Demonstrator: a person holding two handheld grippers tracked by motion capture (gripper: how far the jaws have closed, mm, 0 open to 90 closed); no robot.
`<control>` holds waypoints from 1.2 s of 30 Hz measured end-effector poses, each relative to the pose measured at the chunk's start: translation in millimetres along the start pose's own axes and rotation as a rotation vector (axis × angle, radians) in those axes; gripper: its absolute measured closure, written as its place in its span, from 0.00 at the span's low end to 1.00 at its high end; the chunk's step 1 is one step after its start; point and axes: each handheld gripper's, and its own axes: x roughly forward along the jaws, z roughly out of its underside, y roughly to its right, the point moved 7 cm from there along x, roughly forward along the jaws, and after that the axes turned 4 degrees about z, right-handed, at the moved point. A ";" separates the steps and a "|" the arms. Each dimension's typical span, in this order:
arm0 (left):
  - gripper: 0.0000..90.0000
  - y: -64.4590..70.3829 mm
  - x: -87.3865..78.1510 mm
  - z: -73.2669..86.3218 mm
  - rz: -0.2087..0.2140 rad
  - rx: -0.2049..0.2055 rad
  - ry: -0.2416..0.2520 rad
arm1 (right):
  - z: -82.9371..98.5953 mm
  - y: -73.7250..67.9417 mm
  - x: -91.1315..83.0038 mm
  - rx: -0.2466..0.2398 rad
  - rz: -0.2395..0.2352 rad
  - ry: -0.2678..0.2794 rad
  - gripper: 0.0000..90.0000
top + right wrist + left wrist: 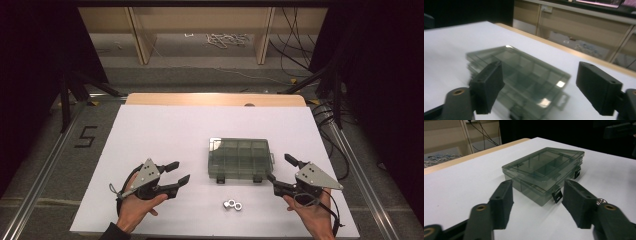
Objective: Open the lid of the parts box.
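Nothing looks started: the smoky translucent plastic compartment box (240, 159) sits latched on the white desk (150, 135), 2 small metal nuts (232, 204) near it, both the left hand-held gripper (181, 171) and right hand-held gripper (280, 169) spread apart, empty.

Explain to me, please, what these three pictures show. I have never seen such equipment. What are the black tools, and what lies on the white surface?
A person sits at a table with a white top and holds one pair of hand-operated tongs in each hand: the left tongs and the right tongs. The high view looks down from above. The other two pictures come from small cameras riding on each pair of tongs, looking along their black jaws. Between the tongs lies a closed, smoky transparent box with compartments and two dark latches. Nearer the person lie two small metal nuts. Both tongs are open and hold nothing.
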 end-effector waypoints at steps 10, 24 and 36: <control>0.77 -3.0 27.2 5.6 0.027 0.043 -0.064 | 12.7 24.6 13.8 0.006 0.020 -0.076 0.45; 0.93 -10.8 63.6 19.5 0.057 0.034 -0.164 | 38.8 55.2 26.9 0.038 0.011 -0.189 0.89; 0.98 -17.2 79.2 24.0 0.055 0.020 -0.204 | 57.6 49.1 34.0 -0.018 -0.064 -0.319 1.00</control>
